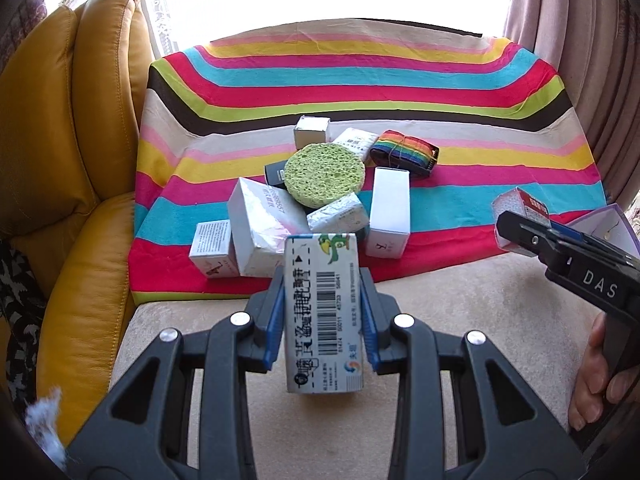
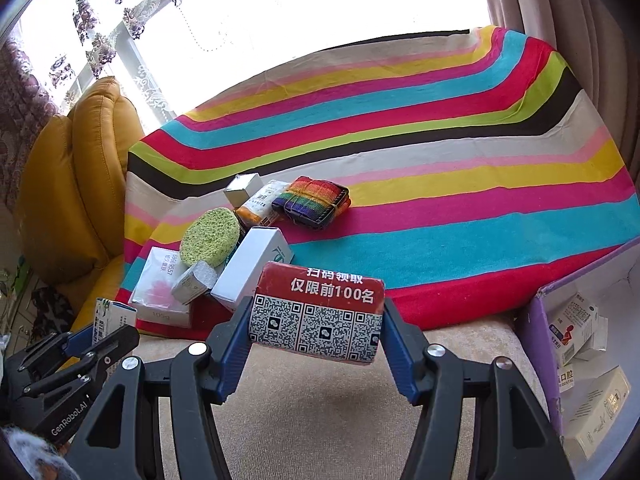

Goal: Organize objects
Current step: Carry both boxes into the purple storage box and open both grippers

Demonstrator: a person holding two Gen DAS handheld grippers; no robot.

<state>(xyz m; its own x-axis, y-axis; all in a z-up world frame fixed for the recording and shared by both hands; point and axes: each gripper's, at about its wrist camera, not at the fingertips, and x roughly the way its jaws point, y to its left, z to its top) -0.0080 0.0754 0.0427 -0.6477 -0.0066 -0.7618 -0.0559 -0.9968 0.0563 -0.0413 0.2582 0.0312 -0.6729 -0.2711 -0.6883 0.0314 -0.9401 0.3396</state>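
My left gripper (image 1: 324,308) is shut on a long white box with a barcode (image 1: 325,316), held above the beige cushion. My right gripper (image 2: 316,328) is shut on a red box with QR codes (image 2: 320,314); it also shows in the left wrist view (image 1: 520,216). A pile of small boxes lies on the striped cloth (image 1: 460,184), with a green round sponge (image 1: 325,174) on top and a rainbow strap bundle (image 1: 404,152) behind. The left gripper with its box shows at the left of the right wrist view (image 2: 102,336).
A purple-edged box (image 2: 540,320) holding several small cartons stands at the right on the beige cushion (image 2: 320,408). A yellow leather armchair (image 1: 60,160) is at the left. Curtains (image 1: 580,40) hang at the right, with a bright window behind.
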